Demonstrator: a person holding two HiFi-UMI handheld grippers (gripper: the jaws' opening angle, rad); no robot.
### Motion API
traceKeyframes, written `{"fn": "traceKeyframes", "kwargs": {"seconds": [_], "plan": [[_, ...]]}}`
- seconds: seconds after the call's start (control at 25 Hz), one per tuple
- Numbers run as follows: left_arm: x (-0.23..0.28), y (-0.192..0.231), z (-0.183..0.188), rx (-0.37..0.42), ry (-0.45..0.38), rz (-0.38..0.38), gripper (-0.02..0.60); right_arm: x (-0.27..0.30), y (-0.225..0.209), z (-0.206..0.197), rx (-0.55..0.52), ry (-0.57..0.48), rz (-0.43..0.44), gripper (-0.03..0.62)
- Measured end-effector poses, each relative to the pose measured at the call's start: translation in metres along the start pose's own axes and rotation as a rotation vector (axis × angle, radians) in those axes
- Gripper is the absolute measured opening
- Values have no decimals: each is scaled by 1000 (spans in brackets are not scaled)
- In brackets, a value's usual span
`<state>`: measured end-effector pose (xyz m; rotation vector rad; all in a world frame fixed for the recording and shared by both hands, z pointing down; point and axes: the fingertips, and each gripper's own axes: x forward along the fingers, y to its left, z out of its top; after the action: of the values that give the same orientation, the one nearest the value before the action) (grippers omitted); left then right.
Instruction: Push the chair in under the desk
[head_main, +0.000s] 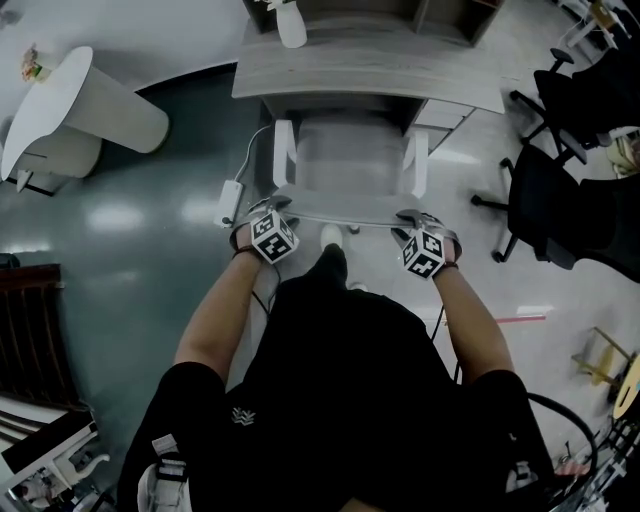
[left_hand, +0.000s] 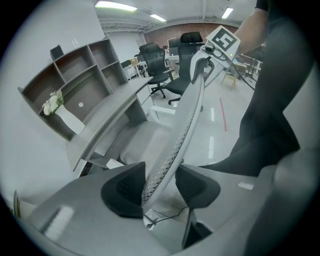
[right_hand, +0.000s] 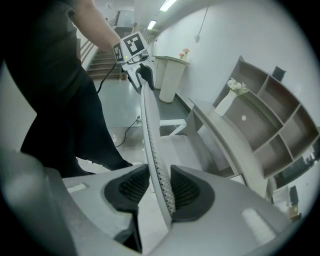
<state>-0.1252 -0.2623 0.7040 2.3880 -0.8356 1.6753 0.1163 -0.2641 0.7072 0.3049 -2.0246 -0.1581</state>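
A pale grey chair (head_main: 348, 160) stands with its seat partly under the grey desk (head_main: 370, 70), its armrests just at the desk's front edge. My left gripper (head_main: 262, 222) sits on the left end of the backrest's top edge (head_main: 345, 212), and my right gripper (head_main: 420, 235) on the right end. In the left gripper view the perforated backrest (left_hand: 185, 125) runs between the dark pads (left_hand: 125, 192) of the left gripper (left_hand: 160, 175), which is shut on it. In the right gripper view the right gripper (right_hand: 160, 182) clamps the backrest (right_hand: 150, 125) the same way.
Black office chairs (head_main: 545, 190) stand to the right. A white rounded counter (head_main: 80, 110) is at the far left. A power strip with a cable (head_main: 229, 200) lies on the floor left of the chair. A white vase (head_main: 290, 25) stands on the desk below open shelves (left_hand: 75, 85).
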Motion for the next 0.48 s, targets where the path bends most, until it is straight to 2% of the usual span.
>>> {"fn": "traceKeyframes", "kwargs": {"seconds": [0.48], "plan": [[20, 71, 6, -6, 6, -5, 195, 29, -60, 23, -3, 0, 9, 132]]}}
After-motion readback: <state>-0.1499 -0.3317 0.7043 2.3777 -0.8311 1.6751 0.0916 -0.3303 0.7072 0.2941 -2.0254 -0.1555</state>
